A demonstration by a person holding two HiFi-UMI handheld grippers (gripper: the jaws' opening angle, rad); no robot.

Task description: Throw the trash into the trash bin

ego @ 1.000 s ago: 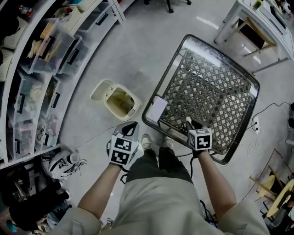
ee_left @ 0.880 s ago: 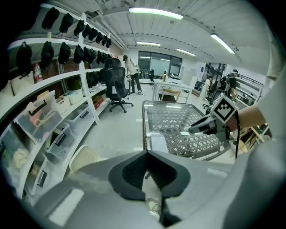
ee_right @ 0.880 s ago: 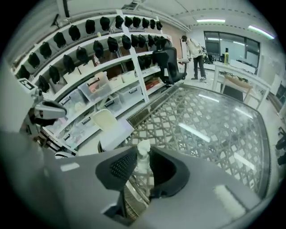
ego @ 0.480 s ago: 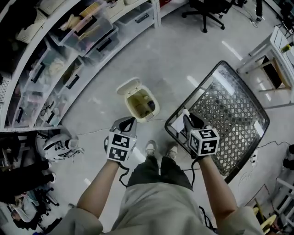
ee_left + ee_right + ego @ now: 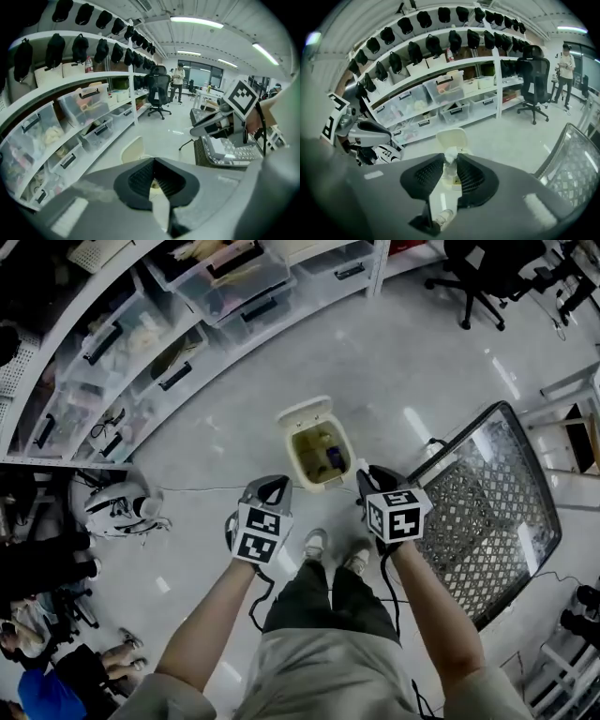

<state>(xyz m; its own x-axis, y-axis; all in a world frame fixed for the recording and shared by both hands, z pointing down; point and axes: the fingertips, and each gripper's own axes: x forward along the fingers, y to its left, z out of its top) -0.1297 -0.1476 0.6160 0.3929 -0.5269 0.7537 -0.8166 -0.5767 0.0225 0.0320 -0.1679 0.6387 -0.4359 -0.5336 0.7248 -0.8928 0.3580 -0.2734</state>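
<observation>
Turn to the bin: the person swings away from the wire cart (image 5: pixel 497 493), which a second ago filled the right half of the head view and now sits pushed to the right edge. The trash bin (image 5: pixel 292 456), earlier off to the left of centre, now lies in the middle of the frame, straight ahead of both tools, its lid (image 5: pixel 305 412) tipped back and the mouth uncovered.

The right gripper (image 5: pixel 367 480), which a second ago stood over the cart's near rim, is now clear of the cart and just beside the bin's lower right corner. Its claw is pinching the trash (image 5: pixel 450 157), a small white crumpled scrap held between the ribbed pads. In the right gripper view the scrap lines up against the bin's raised lid, slightly above the centre of that frame. The head view is too coarse to show the scrap itself.

The left gripper (image 5: pixel 274 489) has travelled with the turn and hangs to the lower left of the bin, pressed together at the tips with nothing between them; the bin's pale inside shows through the slit behind its pads.

The pick-up therefore looks done and the carry nearly so. The scrap is not yet over the opening. What seems left is a short reach up the frame to bring it above the mouth, then a release. Let go from here, the light scrap could well land on the floor by the person's shoes (image 5: pixel 315 543).
</observation>
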